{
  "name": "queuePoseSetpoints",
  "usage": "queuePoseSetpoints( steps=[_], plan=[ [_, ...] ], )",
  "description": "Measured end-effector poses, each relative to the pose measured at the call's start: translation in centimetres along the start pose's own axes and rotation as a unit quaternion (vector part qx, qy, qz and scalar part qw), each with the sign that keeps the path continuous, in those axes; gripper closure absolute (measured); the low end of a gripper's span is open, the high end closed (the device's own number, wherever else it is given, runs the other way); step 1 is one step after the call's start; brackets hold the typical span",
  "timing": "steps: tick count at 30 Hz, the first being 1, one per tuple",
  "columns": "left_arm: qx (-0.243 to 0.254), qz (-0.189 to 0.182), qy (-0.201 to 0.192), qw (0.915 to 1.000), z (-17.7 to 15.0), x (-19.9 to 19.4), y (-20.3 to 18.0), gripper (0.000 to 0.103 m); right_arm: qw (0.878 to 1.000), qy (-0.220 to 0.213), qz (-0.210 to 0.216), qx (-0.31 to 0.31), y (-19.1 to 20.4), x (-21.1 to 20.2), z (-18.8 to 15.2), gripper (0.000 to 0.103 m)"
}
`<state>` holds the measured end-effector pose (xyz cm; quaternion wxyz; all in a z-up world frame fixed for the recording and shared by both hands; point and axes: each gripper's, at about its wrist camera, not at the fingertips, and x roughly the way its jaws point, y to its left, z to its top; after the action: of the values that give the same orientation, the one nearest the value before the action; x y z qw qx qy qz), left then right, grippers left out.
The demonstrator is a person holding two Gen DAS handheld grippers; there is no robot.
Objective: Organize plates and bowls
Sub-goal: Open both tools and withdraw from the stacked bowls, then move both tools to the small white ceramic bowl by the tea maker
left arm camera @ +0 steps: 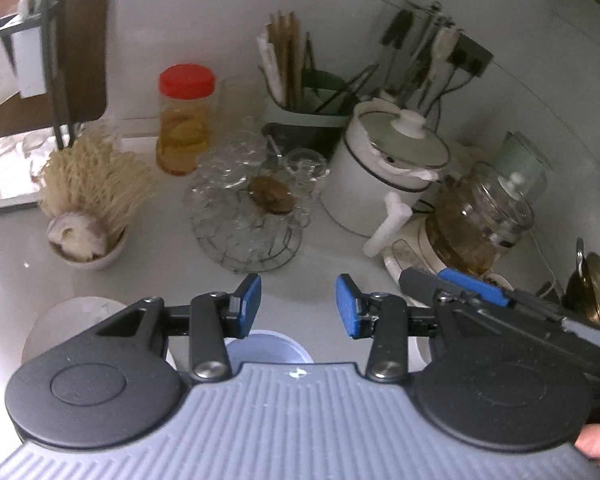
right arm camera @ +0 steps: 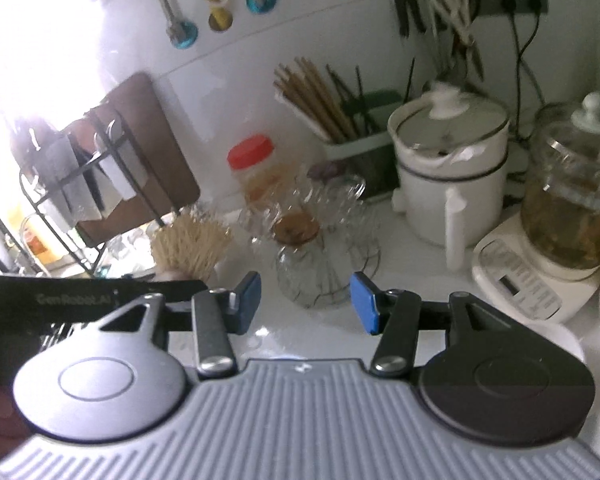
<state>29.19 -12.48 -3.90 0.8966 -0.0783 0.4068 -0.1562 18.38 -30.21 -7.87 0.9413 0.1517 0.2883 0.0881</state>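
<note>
Both grippers hover empty, left gripper [left arm camera: 299, 304] and right gripper [right arm camera: 305, 302] spread wide, probably ready to grasp. Just below the left sit a pale blue bowl [left arm camera: 268, 346] and white plate [left arm camera: 66, 320]; beyond, a glass rack [left arm camera: 248, 216].

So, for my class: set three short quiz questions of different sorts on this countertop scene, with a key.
1. True or false: the left gripper is clamped on a plate.
2. What colour is the lid of the plastic jar by the wall?
3. Which stands nearer the white lidded pot? A) the chopstick holder B) the bowl holding the straw brush

Key: 1 false, both it and the right gripper are open and hold nothing; 2 red; 3 A.
</note>
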Motion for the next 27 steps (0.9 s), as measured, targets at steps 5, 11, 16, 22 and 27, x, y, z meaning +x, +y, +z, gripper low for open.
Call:
queuePoseSetpoints(
  steps=[5, 11, 16, 22, 27],
  plan=[
    [0.024, -0.017, 0.006, 0.9995, -0.2, 0.5, -1.4, 0.056, 1.0, -0.012, -0.024, 0.008, -1.0, -1.1, -0.3, 0.05],
    [0.054, -0.038, 0.013, 0.9977, -0.3, 1.1, -3.3, 0.056, 0.998, -0.021, -0.053, 0.021, -2.8, -2.7, -0.5, 0.05],
    [0.069, -0.049, 0.03, 0.996, -0.9, 2.0, -4.4, 0.056, 0.996, -0.032, -0.077, 0.036, -4.2, -4.1, -0.8, 0.05],
    [0.082, -0.065, 0.038, 0.9938, -1.3, 2.5, -6.0, 0.056, 0.993, -0.037, -0.102, 0.05, -5.4, -5.5, -1.7, 0.05],
    [0.095, -0.076, 0.045, 0.9915, -1.7, 3.0, -7.4, 0.056, 0.99, -0.033, -0.12, 0.071, -6.6, -6.4, -2.5, 0.05]
  ],
)
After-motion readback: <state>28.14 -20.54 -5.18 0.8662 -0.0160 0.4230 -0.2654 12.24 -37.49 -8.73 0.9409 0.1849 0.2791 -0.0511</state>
